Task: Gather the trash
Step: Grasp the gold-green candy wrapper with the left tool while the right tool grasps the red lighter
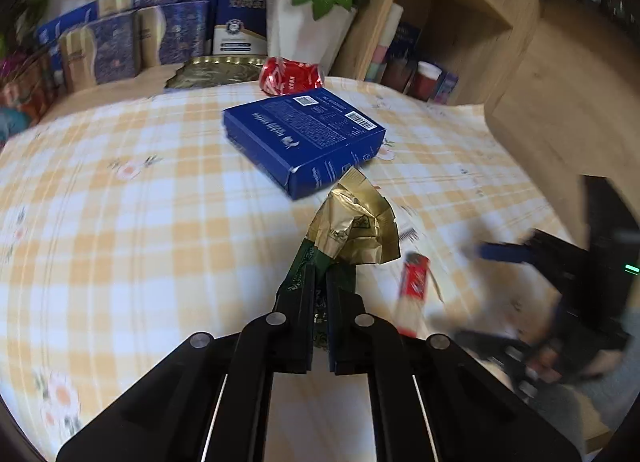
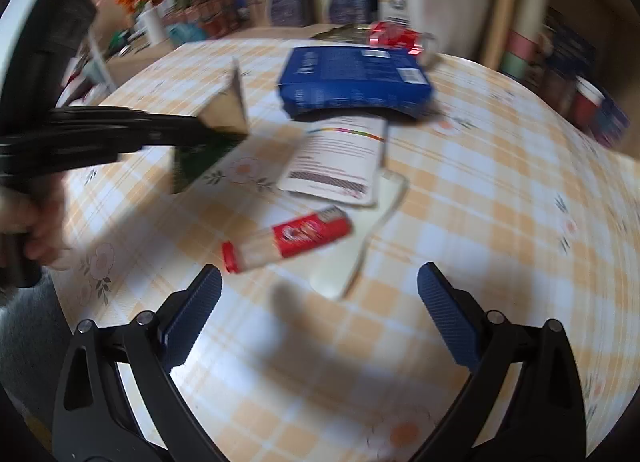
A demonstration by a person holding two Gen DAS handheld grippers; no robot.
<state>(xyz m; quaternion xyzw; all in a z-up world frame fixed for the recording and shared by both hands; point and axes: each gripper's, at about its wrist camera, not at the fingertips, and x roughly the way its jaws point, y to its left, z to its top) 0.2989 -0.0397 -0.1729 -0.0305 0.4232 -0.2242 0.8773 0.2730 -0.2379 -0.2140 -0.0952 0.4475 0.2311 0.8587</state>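
Left gripper [image 1: 320, 274]: one, clamped on one green-and-gold wrapper [image 1: 356, 230], held above the checked tablecloth [image 1: 120, 222]. Right gripper [image 2: 320, 294]: one, jaws apart, nothing between them. On the cloth: one red-and-clear wrapper [image 2: 288, 240] nearest the right gripper, one white packet [image 2: 340, 158] beyond it, one blue box [image 1: 304, 138], one crushed red can [image 1: 290, 76] behind the box.

wooden shelf [image 1: 452, 2] behind checked tablecloth [image 1: 120, 202]
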